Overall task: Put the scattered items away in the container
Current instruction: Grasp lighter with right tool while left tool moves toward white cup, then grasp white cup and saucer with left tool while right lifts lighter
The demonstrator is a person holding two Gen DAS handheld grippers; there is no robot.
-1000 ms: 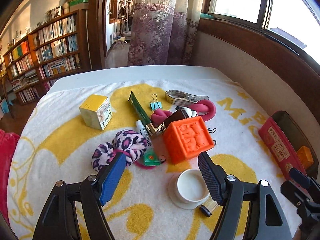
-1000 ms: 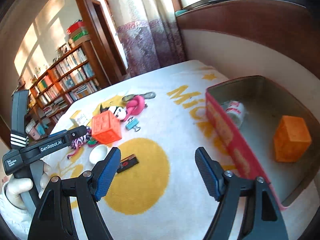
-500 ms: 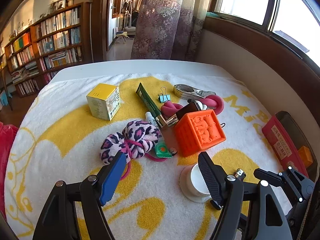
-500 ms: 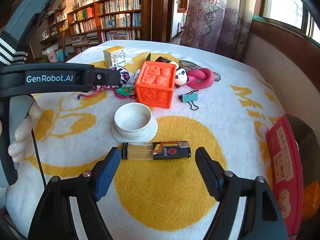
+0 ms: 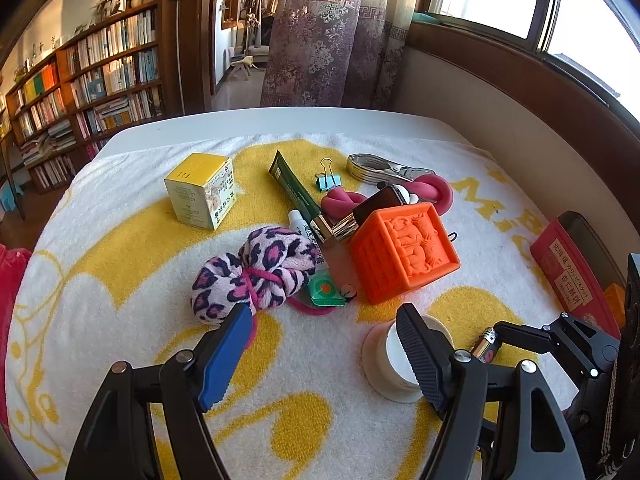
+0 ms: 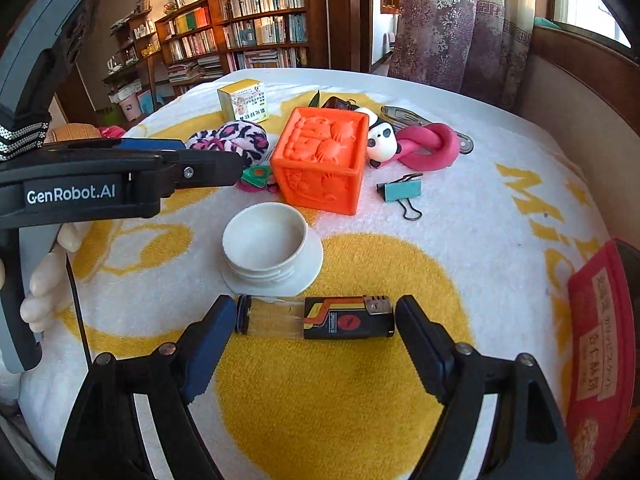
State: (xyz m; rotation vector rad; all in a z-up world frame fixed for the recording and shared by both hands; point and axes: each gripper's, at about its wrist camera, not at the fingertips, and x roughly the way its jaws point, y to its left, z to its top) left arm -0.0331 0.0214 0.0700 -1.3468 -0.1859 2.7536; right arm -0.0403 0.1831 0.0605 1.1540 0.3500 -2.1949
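A black and clear lighter (image 6: 316, 318) lies on the yellow-and-white towel, lengthwise between the fingers of my right gripper (image 6: 314, 312). Its jaws are opening and the pads stand just off the lighter's two ends. My left gripper (image 5: 322, 316) hovers open over the towel with nothing between its fingers. A leopard scrunchie (image 5: 256, 272) is by its left finger and a white cap (image 5: 396, 360) by its right. The red tin container (image 5: 568, 264) sits at the right edge, with an orange block (image 5: 614, 300) partly visible inside.
An orange cube (image 6: 320, 160), panda toy (image 6: 380, 144), pink knotted ring (image 6: 428, 146), teal binder clip (image 6: 404, 192), yellow box (image 5: 200, 190) and green tube (image 5: 296, 192) crowd the towel's middle. A hand (image 6: 48, 276) holds the left tool at the left.
The right gripper swung from over the tin to the lighter and came down around it. The left gripper hardly moved.
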